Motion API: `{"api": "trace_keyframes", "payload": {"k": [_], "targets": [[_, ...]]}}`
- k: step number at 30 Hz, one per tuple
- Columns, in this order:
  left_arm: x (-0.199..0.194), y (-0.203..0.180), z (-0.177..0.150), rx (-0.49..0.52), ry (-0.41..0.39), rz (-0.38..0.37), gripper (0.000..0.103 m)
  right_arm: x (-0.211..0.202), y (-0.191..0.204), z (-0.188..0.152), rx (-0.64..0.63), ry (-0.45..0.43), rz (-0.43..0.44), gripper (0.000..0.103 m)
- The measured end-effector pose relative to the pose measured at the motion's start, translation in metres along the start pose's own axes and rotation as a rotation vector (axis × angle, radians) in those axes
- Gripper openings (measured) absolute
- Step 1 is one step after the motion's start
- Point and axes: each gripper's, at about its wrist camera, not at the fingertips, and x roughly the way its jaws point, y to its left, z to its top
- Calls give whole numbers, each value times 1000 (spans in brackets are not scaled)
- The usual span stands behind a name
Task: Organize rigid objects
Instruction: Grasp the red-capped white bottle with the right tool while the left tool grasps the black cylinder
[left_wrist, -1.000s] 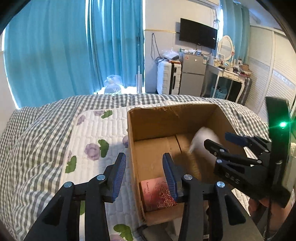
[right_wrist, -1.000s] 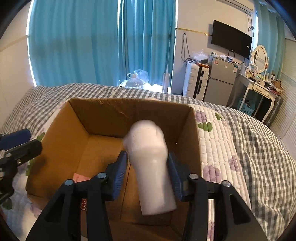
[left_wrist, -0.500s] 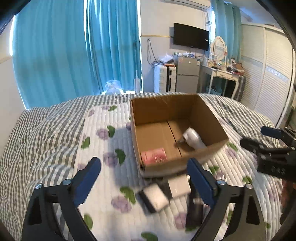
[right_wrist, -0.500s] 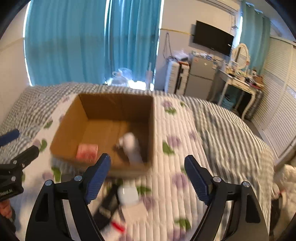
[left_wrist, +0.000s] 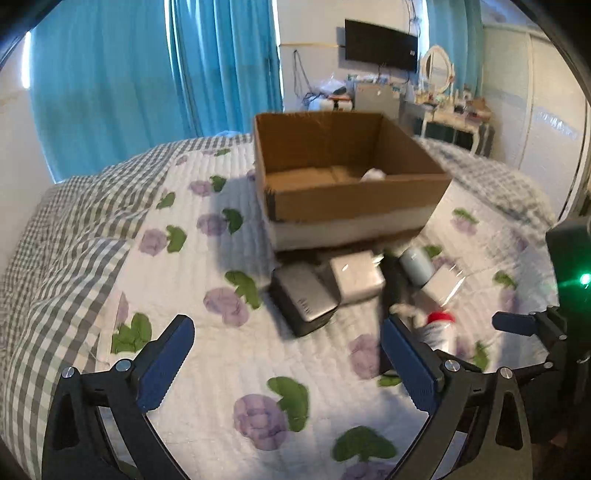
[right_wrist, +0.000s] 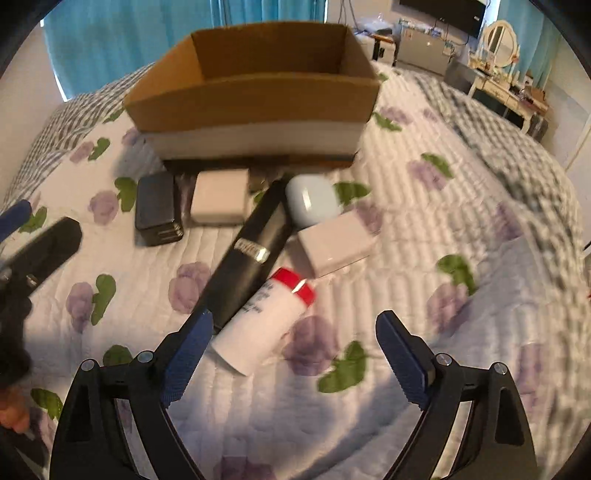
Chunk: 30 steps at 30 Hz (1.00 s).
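Lying low-centre, the white red-capped plastic tube (right_wrist: 264, 317) looked light, slippery; the spread right gripper (right_wrist: 291, 354) should pinch mid-body.

Left gripper (left_wrist: 286, 363): jaws spread wide, nothing between blue pads (left_wrist: 164, 363). Pose level, pointing forward and slightly down. Right gripper (right_wrist: 291, 363): jaws likewise spread wide, empty, pitched downward more steeply. In right wrist view, left gripper visible at left edge, blurred; bit of skin at lower left edge, possibly holding hand (right_wrist: 13, 413). Grippers side by side, well apart.
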Motion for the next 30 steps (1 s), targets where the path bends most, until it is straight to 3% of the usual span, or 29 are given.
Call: {"api": "trace_keyframes", "payload": {"k": [3, 5, 6, 7, 8, 10, 12, 19, 26, 30], "targets": [[7, 4, -6, -8, 14, -13, 102, 16, 4, -4, 16, 36, 25, 83], [8, 6, -7, -16, 17, -15, 102, 29, 11, -8, -13, 54, 14, 59], [8, 7, -8, -17, 17, -16, 102, 33, 15, -11, -30, 60, 17, 55], [8, 7, -9, -17, 16, -19, 102, 32, 16, -13, -42, 54, 13, 41], [8, 8, -10, -17, 15, -22, 102, 30, 17, -14, -55, 49, -36, 37], [10, 8, -12, -18, 19, -23, 102, 28, 12, -15, -47, 48, -79, 37], [12, 6, -12, -11, 27, -26, 102, 30, 2, -14, 4, 62, -28, 37], [17, -1, -15, 27, 42, -21, 102, 44, 0, -4, 24, 31, 3, 36], [16, -12, -5, 27, 84, -37, 102, -5, -17, -5, 82, -87, 71, 36], [14, -31, 7, 29, 86, -55, 102, -32, -24, 12, 31, -154, 17, 36]]}}
